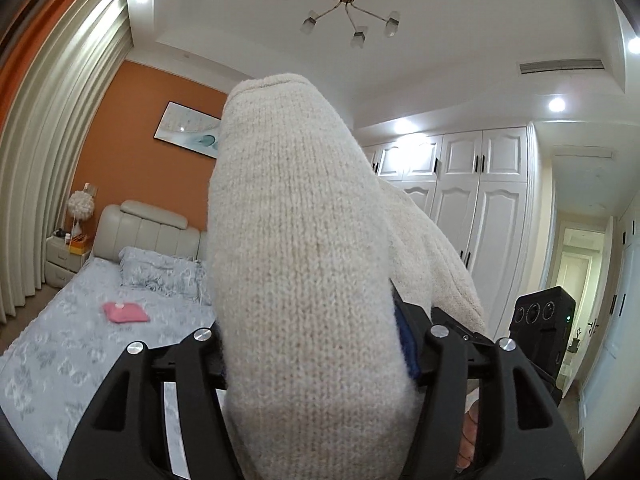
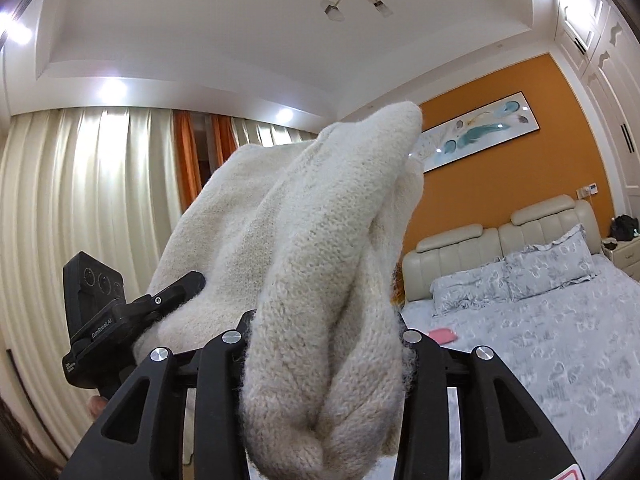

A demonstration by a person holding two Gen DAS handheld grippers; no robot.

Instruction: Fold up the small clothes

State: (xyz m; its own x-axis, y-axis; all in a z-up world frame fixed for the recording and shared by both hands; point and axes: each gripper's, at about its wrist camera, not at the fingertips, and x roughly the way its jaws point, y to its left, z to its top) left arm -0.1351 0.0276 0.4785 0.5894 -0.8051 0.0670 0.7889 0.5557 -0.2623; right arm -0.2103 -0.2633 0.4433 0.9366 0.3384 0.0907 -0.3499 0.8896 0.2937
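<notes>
Presently both tongs, left tongs (image 1: pixel 320 360) and right tongs (image 2: pixel 324 360), are each closed partway on bunched cream knit garment (image 1: pixel 296 248), held aloft above the bed (image 2: pixel 560 360). Risk: bulky folds slipping free, dropping unevenly near the pink item (image 1: pixel 126 312) mid-bed.

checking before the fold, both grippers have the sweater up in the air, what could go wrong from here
1. The cream sweater bulges thickly through the left gripper and right gripper; such bunched grips may slip.
2. The knit fills both wrist views, so the bed below is mostly hidden when lowering.
3. It could land on the pink cloth on the bed.
</notes>
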